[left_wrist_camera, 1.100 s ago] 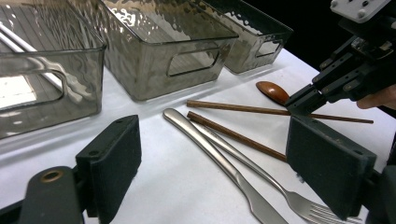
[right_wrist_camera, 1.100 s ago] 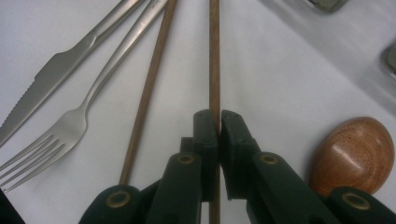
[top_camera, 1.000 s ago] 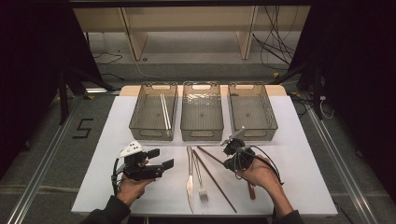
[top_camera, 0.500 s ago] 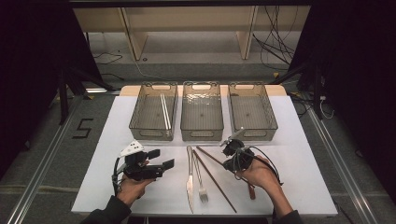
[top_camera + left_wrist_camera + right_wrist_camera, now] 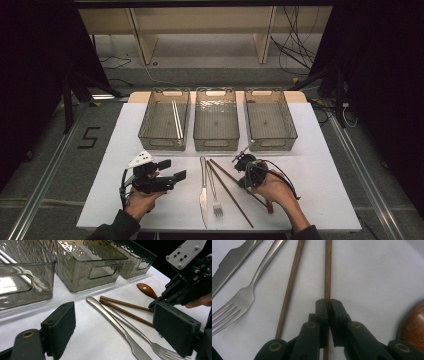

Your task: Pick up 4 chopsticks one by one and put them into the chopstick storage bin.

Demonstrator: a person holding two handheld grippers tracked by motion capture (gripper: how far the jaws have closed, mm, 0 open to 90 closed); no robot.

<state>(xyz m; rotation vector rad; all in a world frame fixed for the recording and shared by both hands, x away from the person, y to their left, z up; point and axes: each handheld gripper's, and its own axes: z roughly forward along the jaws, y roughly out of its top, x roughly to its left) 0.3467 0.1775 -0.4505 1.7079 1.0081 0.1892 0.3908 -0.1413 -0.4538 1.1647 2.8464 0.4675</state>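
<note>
Right gripper point(image 5: 328, 305) apparently clamped on one brown chopstick point(image 5: 328, 270)

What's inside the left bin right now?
The left bin holds a pair of pale chopsticks lying lengthwise along its right side. The rest of its floor looks bare in the high view; the near wall in the left gripper view blurs the bottom corner, so tiny items there can't be excluded.

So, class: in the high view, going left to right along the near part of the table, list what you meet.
Left hand-held gripper → knife → fork → brown chopsticks → right hand-held gripper, shut on one chopstick.
</note>
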